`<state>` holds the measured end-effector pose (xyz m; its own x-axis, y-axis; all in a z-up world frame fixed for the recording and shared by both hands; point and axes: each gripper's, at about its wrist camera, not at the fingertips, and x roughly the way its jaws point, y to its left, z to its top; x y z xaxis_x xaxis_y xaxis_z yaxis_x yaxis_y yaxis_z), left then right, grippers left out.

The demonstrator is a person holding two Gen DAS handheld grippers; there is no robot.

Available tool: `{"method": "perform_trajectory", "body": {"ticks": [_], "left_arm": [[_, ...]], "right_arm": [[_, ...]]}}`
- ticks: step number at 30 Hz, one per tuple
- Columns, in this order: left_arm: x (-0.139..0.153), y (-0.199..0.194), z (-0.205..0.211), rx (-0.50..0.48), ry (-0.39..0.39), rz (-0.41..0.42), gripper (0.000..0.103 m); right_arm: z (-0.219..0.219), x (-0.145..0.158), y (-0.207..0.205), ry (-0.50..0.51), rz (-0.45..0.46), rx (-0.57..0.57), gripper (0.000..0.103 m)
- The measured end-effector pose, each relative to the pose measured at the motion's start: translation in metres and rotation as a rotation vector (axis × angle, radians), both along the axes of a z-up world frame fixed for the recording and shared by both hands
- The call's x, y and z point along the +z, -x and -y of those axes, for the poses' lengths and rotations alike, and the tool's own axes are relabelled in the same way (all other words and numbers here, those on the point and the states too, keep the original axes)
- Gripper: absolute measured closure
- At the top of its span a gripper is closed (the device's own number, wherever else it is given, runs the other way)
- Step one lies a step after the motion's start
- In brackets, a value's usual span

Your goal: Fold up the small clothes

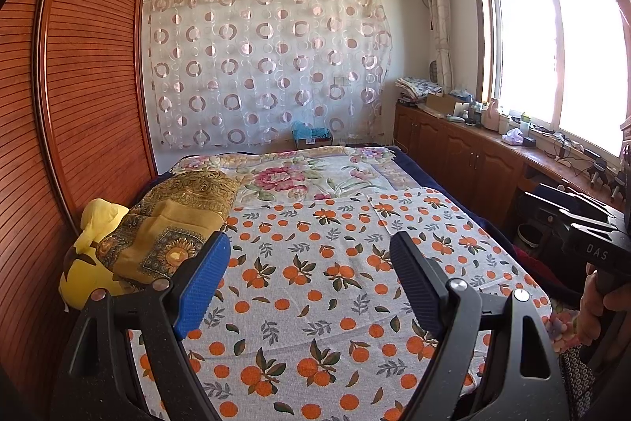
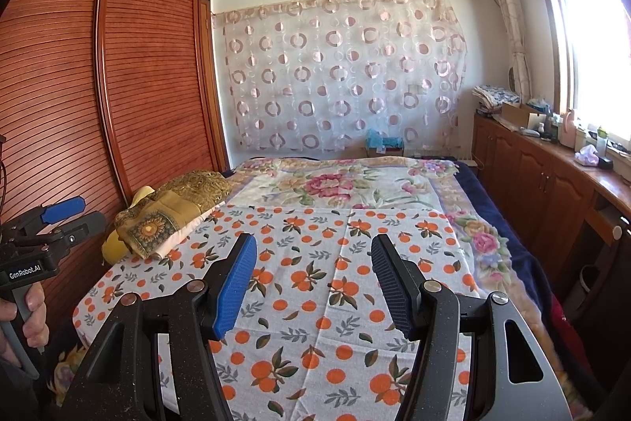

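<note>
Both my jaws, left gripper [image 1: 309,263] and right gripper [image 2: 313,265], stand wide apart over the bed [image 2: 508,219], holding nothing. No small garment shows on the orange-print sheet [image 2: 315,302]; this fits before a piece arrives or after clearing.

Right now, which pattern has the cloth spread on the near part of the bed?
White cloth printed with oranges and leaves; the right wrist view shows it best.

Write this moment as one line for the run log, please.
left tool: open, holds nothing | right tool: open, holds nothing | orange-print cloth: spread flat on bed | small clothes: none seen
</note>
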<state>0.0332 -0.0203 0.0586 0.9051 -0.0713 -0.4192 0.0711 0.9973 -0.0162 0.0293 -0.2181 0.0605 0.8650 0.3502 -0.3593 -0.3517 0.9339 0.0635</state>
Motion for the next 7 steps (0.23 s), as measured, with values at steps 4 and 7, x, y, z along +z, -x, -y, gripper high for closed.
{"method": "perform_trajectory", "body": {"ticks": [4,7], "left_arm": [[-0.0005,0.0003,-0.0001,0.000,0.000,0.000,0.020],[0.0003,-0.0003,0.0007,0.000,0.000,0.001,0.020]], "right_arm": [[-0.0012,-0.0009,0.0001,-0.001,0.003,-0.005,0.040],[-0.0020,-0.0015,0.0001,-0.001,0.003,-0.007,0.040]]}}
